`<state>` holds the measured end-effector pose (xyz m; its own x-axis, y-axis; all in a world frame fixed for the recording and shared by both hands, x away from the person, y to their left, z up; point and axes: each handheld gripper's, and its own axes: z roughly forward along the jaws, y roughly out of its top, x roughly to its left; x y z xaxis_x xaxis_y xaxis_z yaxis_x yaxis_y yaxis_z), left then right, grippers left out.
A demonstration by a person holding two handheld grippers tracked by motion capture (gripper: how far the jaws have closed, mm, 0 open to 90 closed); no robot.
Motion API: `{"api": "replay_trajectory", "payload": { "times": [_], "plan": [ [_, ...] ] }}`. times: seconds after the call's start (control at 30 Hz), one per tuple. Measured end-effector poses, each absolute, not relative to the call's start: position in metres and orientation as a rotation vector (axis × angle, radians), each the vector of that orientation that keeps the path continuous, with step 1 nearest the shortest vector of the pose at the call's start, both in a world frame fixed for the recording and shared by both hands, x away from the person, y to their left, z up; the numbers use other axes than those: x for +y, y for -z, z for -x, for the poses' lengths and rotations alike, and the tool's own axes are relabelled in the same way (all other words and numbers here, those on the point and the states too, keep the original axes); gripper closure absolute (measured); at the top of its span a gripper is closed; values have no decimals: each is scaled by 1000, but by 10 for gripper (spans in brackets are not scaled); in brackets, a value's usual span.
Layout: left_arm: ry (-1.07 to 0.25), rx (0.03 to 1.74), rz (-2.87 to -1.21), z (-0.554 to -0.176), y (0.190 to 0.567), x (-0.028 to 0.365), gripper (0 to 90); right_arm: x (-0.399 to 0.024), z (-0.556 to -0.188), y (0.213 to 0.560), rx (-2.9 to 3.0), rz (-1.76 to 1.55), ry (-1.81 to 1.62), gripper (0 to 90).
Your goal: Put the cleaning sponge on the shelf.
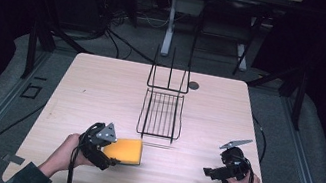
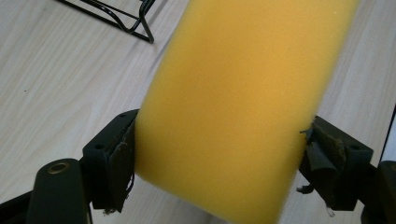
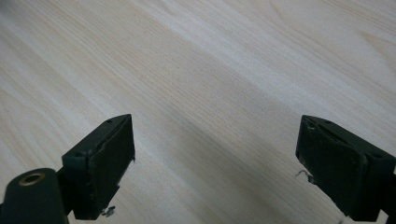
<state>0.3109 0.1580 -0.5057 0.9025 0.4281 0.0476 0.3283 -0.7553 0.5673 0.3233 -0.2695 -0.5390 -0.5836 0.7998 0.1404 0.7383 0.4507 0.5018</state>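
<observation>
Left gripper [image 1: 111, 157] clamps a yellow sponge [image 1: 126, 150], 1 jaw pressed into each side; sponge sits at about 7 o'clock on the desk [image 1: 101, 85], just short of the black wire rack [image 1: 162, 114] at centre. In the left gripper view the sponge [image 2: 233, 107] bulges between both pads, rack corner [image 2: 135, 23] at 11 o'clock. Right gripper [image 1: 210, 172] at 5 o'clock, jaws spread wide, nothing between them, bare wood [image 3: 210, 84] below. No readable writing or labels anywhere.
</observation>
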Motion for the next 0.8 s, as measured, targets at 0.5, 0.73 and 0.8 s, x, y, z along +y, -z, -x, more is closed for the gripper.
{"api": "replay_trajectory", "payload": {
  "times": [0.5,0.73,0.8],
  "plan": [
    [-256,612,-2453,-312,494,156,208,-272,-323,538,2581,-1361,-763,104],
    [-258,625,-2432,-314,488,155,209,-272,-323,539,2578,-1367,-772,104],
    [-242,634,-2414,-318,487,156,210,-272,-324,540,2579,-1365,-771,104]
  ]
}}
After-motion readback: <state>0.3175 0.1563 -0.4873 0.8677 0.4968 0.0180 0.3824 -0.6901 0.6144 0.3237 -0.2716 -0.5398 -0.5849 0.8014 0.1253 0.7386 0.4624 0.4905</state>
